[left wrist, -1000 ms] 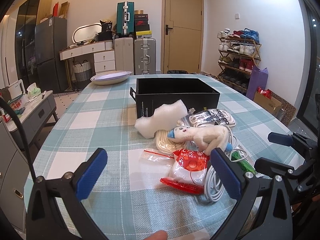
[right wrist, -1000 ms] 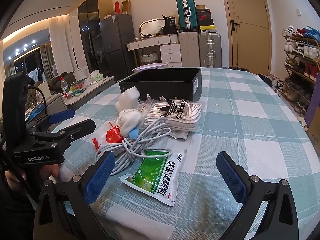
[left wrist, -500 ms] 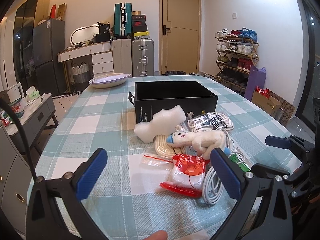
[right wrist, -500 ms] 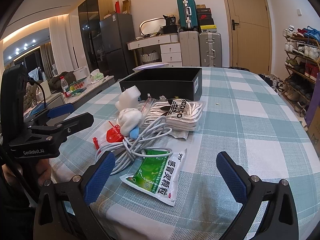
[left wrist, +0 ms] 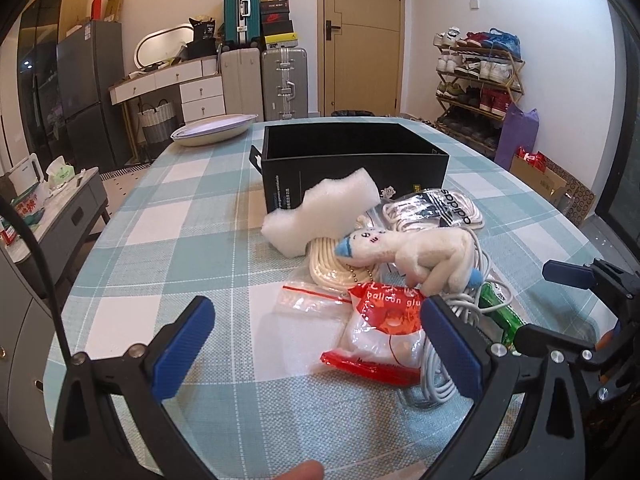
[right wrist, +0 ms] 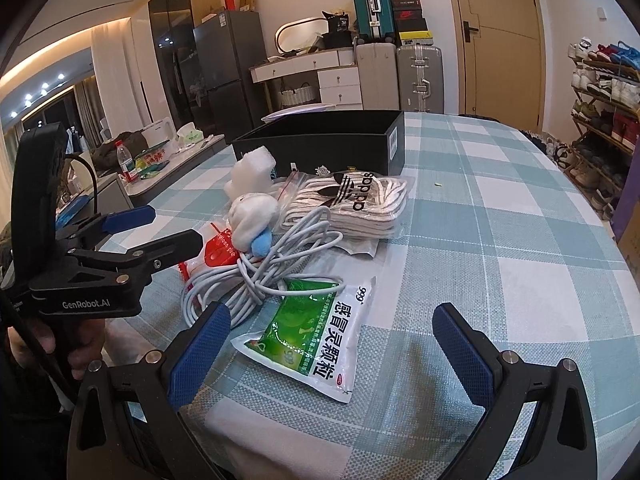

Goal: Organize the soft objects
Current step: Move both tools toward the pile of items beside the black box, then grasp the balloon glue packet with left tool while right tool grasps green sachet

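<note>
A pile lies in front of an open black box (left wrist: 352,156) (right wrist: 332,144) on the checked tablecloth. A white sponge (left wrist: 324,212) (right wrist: 252,170) leans by the box. A white plush toy (left wrist: 408,256) (right wrist: 254,212) lies on a coiled white cable (right wrist: 260,272), beside a bag of white laces (right wrist: 356,204) (left wrist: 436,208). A red and white packet (left wrist: 384,332) and a green sachet (right wrist: 316,332) lie nearest. My left gripper (left wrist: 316,348) is open just short of the red packet. My right gripper (right wrist: 332,356) is open, straddling the green sachet from above.
A white dish (left wrist: 212,132) sits at the table's far left. A grey side cabinet (left wrist: 60,208) stands left of the table, suitcases (left wrist: 284,80) and a shoe rack (left wrist: 476,80) by the far wall. A bare stretch of cloth lies right of the pile (right wrist: 500,240).
My left gripper has drawn slightly closer to the pile, which now looks larger. The right gripper has barely moved. Nothing in the pile has shifted.
</note>
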A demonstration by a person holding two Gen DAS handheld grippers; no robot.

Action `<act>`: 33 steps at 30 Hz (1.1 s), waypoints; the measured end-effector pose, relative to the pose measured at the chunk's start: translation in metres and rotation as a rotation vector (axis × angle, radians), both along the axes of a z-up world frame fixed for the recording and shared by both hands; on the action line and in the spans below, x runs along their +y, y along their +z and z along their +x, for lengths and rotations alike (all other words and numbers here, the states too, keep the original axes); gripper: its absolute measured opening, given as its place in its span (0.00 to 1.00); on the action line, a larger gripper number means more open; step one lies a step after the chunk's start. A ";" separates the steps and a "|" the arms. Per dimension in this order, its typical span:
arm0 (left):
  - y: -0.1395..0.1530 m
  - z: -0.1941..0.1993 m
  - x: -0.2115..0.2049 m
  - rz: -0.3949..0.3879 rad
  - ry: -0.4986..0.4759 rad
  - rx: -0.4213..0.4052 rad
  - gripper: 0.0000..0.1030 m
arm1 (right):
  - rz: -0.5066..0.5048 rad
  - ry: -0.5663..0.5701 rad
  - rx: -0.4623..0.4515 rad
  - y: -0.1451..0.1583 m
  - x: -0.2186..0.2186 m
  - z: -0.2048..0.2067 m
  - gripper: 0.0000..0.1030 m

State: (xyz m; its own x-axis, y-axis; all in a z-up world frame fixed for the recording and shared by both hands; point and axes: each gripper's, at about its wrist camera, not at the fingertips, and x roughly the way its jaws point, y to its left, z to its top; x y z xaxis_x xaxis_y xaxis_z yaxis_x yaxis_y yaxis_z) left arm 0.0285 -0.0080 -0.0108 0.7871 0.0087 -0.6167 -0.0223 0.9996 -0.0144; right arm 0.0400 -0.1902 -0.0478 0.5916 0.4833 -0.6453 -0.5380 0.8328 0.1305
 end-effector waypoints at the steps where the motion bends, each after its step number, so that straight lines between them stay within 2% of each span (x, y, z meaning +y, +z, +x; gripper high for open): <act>1: -0.001 0.001 -0.002 0.002 -0.011 0.007 1.00 | -0.002 0.002 0.002 -0.001 0.001 0.000 1.00; 5: -0.006 0.006 -0.009 0.023 -0.041 0.033 1.00 | -0.028 0.009 0.010 -0.004 0.005 0.000 1.00; 18: -0.005 0.019 -0.008 0.001 -0.061 0.072 1.00 | -0.057 0.006 0.025 -0.009 0.006 0.005 1.00; 21: -0.006 0.023 -0.004 -0.013 -0.049 0.096 1.00 | -0.059 0.006 0.026 -0.010 0.007 0.005 1.00; 24: -0.010 0.025 0.001 0.009 -0.016 0.116 1.00 | -0.062 0.001 0.030 -0.011 0.006 0.006 1.00; 27: -0.011 0.023 0.009 -0.011 -0.001 0.125 1.00 | -0.065 -0.006 0.037 -0.012 0.005 0.008 1.00; 33: -0.009 0.021 -0.004 0.015 -0.070 0.131 1.00 | -0.074 -0.011 0.047 -0.014 0.006 0.010 1.00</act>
State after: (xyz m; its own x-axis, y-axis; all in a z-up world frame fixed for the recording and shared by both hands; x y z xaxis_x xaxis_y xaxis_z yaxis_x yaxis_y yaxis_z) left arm 0.0500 -0.0119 -0.0199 0.6986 -0.0330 -0.7148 0.0467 0.9989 -0.0006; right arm 0.0501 -0.1840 -0.0617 0.5650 0.4268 -0.7061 -0.5232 0.8471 0.0934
